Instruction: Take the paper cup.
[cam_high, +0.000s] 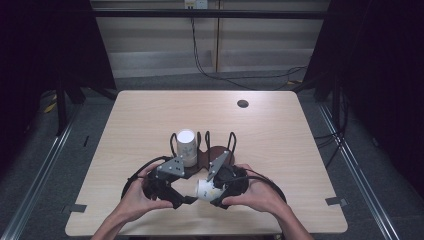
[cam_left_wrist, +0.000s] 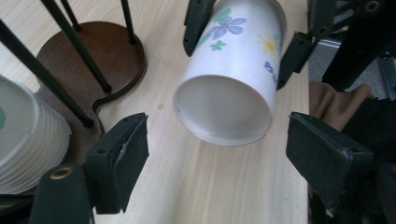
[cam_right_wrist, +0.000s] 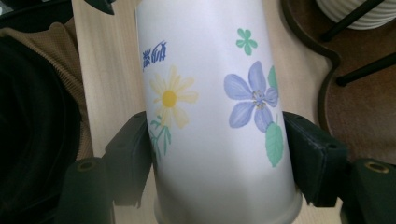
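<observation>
A white paper cup (cam_high: 204, 189) printed with flowers lies sideways just above the table near the front edge. My right gripper (cam_high: 216, 193) is shut on its body, pads pressed on both sides (cam_right_wrist: 217, 144). In the left gripper view the cup's (cam_left_wrist: 229, 88) bottom faces the camera. My left gripper (cam_left_wrist: 219, 135) is open, one jaw on each side of that end with gaps showing. In the high view the left gripper (cam_high: 186, 200) sits just left of the cup. A hand holds each gripper.
Behind the grippers stands a dark wooden cup holder (cam_high: 214, 151) with black wire posts. A white ribbed cup (cam_high: 186, 146) stands in its left place. There is a round cable hole (cam_high: 243, 103) at the table's far right. A brown sleeve (cam_left_wrist: 334, 100) shows behind the cup.
</observation>
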